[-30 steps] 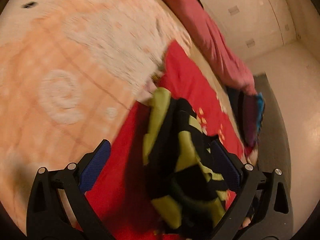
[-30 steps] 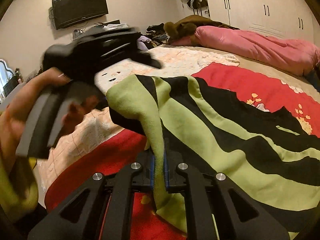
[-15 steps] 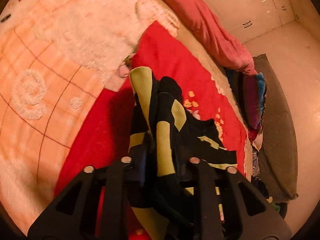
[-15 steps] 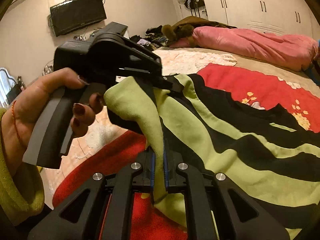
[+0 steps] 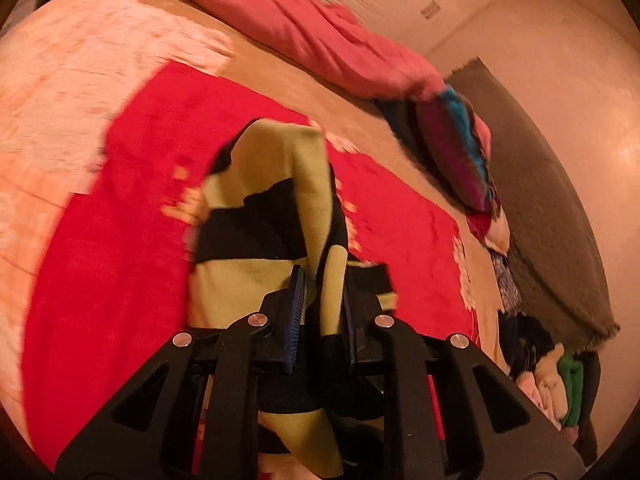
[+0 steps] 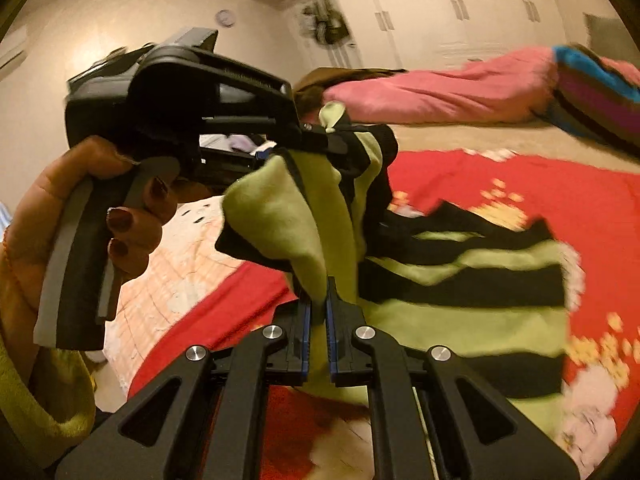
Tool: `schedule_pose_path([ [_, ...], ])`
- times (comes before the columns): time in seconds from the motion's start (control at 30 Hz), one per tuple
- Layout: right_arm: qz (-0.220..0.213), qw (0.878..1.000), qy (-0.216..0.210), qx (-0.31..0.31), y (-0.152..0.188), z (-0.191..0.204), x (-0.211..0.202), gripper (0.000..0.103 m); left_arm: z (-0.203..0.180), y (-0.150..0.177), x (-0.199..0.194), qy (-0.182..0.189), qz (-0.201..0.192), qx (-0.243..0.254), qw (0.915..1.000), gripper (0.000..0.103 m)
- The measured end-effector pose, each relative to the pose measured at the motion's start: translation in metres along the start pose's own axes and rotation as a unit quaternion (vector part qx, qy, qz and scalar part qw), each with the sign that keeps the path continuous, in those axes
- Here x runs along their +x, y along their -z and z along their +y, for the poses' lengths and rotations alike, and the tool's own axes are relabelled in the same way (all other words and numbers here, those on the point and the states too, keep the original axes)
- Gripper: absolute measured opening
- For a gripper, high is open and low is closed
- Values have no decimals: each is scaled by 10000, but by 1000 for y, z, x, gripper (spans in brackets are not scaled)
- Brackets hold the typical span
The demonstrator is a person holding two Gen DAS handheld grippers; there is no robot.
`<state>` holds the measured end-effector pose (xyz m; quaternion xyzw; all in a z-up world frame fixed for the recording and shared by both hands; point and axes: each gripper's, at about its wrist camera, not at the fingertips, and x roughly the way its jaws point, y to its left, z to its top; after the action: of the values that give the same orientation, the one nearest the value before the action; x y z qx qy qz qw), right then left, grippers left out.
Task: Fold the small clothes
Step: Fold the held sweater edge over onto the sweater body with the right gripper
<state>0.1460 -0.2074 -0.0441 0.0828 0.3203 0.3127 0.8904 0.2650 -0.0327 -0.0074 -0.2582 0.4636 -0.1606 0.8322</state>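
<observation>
A small green-and-black striped garment hangs lifted above a red blanket on a bed. My right gripper is shut on a green fold of it. My left gripper is shut on another edge of the same garment, which bunches up in front of its fingers. In the right wrist view the left gripper is held by a hand at upper left, clamping the cloth's top edge. The lower part of the garment trails onto the blanket.
A pink duvet lies along the far side of the bed, with a striped multicolour cushion at its end. A cream and peach blanket covers the left part. A pile of clothes lies beside the bed. White wardrobes stand behind.
My left gripper closed on the garment's edge a second ago, and now both grippers have raised the cloth off the bed; it hangs bunched between them.
</observation>
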Motion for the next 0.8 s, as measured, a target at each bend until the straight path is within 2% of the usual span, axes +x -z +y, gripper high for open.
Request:
schedule_pose_path([
  [0.1, 118, 9994, 229, 244, 13, -24, -14, 5, -28, 16, 29, 82, 201, 82, 9997, 12],
  [0.17, 286, 9973, 313, 599, 26, -43, -19, 5, -38, 30, 49, 309, 369, -2, 9988, 21],
  [0.2, 368, 9959, 351, 752, 31, -50, -20, 6, -42, 37, 57, 419, 432, -52, 9982, 33],
  [0.23, 437, 9943, 405, 883, 37, -58, -22, 6, -43, 43, 60, 461, 442, -47, 9979, 40],
  [0.3, 592, 9904, 483, 1151, 48, -74, -24, 6, -44, 53, 62, 388, 365, -3, 9986, 40],
  [0.4, 695, 9900, 523, 1108, 57, -81, -31, 7, -38, 64, 44, -142, -60, 252, 9996, 42],
  [0.53, 668, 9908, 526, 1052, 60, -88, -50, 9, -1, 77, 20, -1271, -571, 358, 9896, 47],
  [0.63, 442, 9896, 637, 1209, 53, -99, -71, 25, 25, 88, 13, -1759, -726, 369, 9810, 50],
  [0.67, 368, 9893, 667, 1246, 47, -103, -73, 32, 32, 90, 13, -1844, -747, 370, 9793, 51],
  [0.8, 192, 9873, 642, 1441, 11, -119, -69, 39, 39, 95, 18, -1979, -788, 618, 9751, 55],
])
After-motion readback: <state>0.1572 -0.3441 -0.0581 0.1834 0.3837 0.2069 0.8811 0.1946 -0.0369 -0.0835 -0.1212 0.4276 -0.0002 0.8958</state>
